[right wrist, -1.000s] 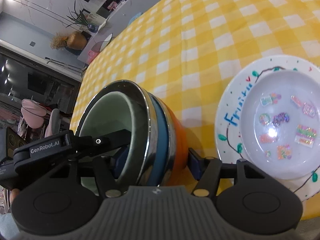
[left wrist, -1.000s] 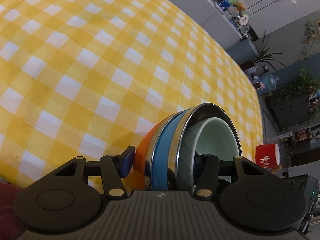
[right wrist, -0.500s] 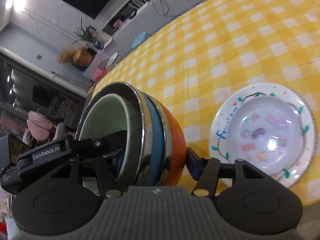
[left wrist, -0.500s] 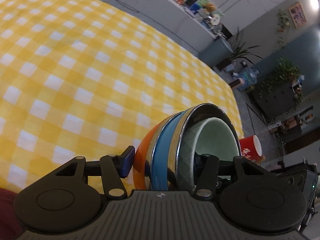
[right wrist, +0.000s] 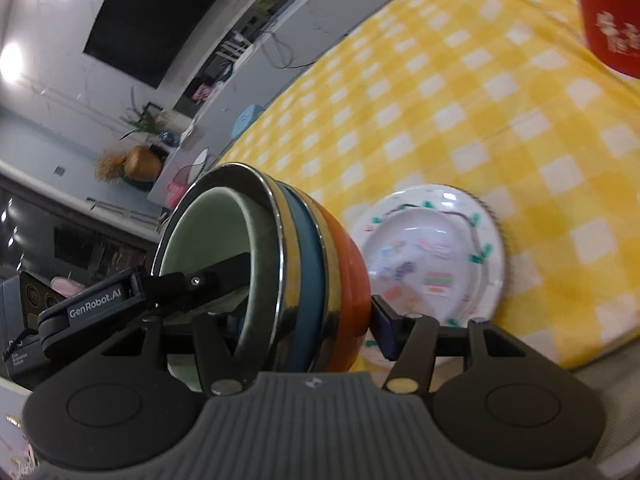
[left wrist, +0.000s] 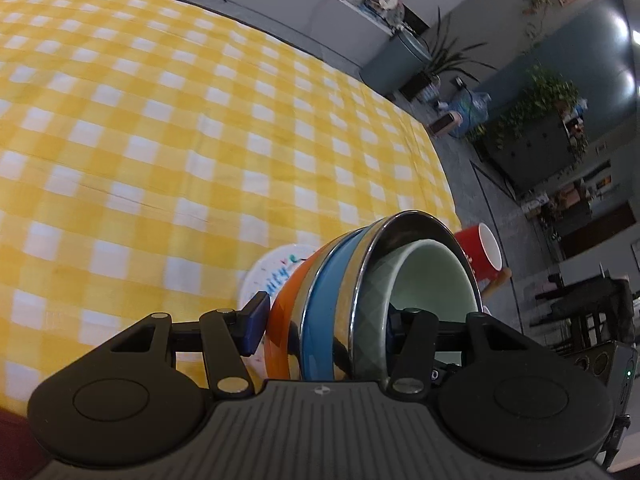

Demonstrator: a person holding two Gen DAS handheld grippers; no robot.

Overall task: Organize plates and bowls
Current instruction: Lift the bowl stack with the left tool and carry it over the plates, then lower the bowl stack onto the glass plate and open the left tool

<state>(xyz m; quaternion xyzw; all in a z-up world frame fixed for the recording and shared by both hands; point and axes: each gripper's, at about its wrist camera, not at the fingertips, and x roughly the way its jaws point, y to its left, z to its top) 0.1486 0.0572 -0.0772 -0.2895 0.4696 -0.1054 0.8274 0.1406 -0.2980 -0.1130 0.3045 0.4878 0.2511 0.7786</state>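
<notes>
A nested stack of bowls (left wrist: 320,320) hangs on its side above the table: orange outermost, then blue, a steel-rimmed one, and a pale green one innermost. My left gripper (left wrist: 334,332) is shut on it, one pad on the orange base and the other finger inside the green bowl. My right gripper (right wrist: 304,332) grips the same stack (right wrist: 348,272) from the opposite side in the same way. A white plate (right wrist: 436,264) with coloured drawings lies on the cloth just beyond the stack, and its edge peeks out behind the orange bowl as the plate (left wrist: 276,272) in the left wrist view.
A yellow and white checked cloth (left wrist: 160,140) covers the table. A red cup (left wrist: 478,252) stands near the table edge behind the stack, and shows as the red cup (right wrist: 608,32) at the top right. Shelves, plants and furniture lie beyond the table.
Both grippers have risen and travelled with the bowl stack still held. The plate has shrunk in the right view and come into the left view. The red cup entered the right view.
</notes>
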